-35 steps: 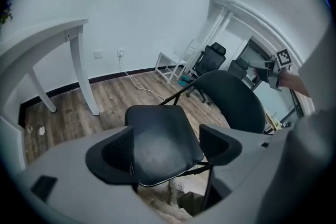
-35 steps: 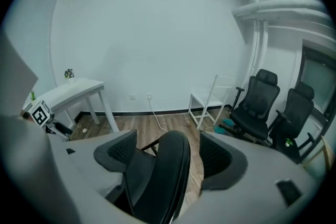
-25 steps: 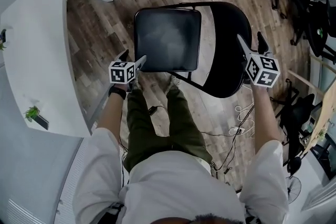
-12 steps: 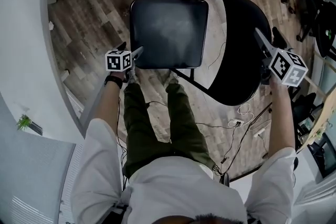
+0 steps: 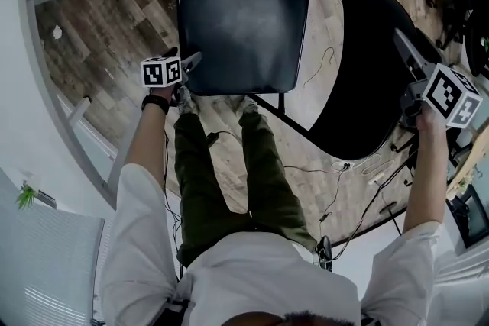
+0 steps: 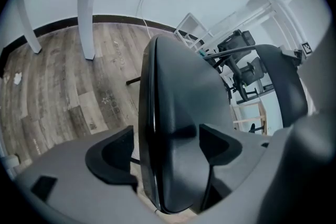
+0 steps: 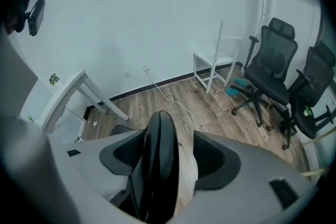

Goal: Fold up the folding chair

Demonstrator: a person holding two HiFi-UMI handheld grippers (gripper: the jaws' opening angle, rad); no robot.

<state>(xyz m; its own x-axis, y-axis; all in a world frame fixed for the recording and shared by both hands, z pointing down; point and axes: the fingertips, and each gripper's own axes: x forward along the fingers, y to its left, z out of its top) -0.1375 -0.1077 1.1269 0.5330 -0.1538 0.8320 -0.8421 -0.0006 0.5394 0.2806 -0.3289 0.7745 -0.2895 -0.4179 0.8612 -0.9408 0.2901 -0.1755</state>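
Jaws of left gripper point(image 6: 167, 149) clamped on the front left corner of the seat point(image 6: 178, 113), a pad on each side of its edge. Right gripper point(image 7: 169, 153) jaws partway in and just been closing, straddling the rim of the backrest point(image 7: 157, 165). Floor shows between the rim and one pad, so no grip there yet.

Folding chair point(image 5: 359, 50): black, still unfolded, standing right in front of the person's legs point(image 5: 221, 179), backrest toward the person's right.

Around:
- White table point(image 5: 42, 88) curves close along the chair's left side, with a small green plant point(image 5: 27, 196) at its near end.
- Black cables point(image 5: 336, 187) trail on the floor below the backrest.
- White cable point(image 7: 168, 94) runs toward the wall.
- Office chairs point(image 7: 270, 60) and a white frame stand point(image 7: 215, 63) stand well apart, by the far wall.

Count: one folding chair, two grippers, two office chairs, one table, one stand, one plant.

Floor point(image 5: 114, 19): grey-brown wood planks. Wall point(image 7: 131, 18): white, with dark skirting.
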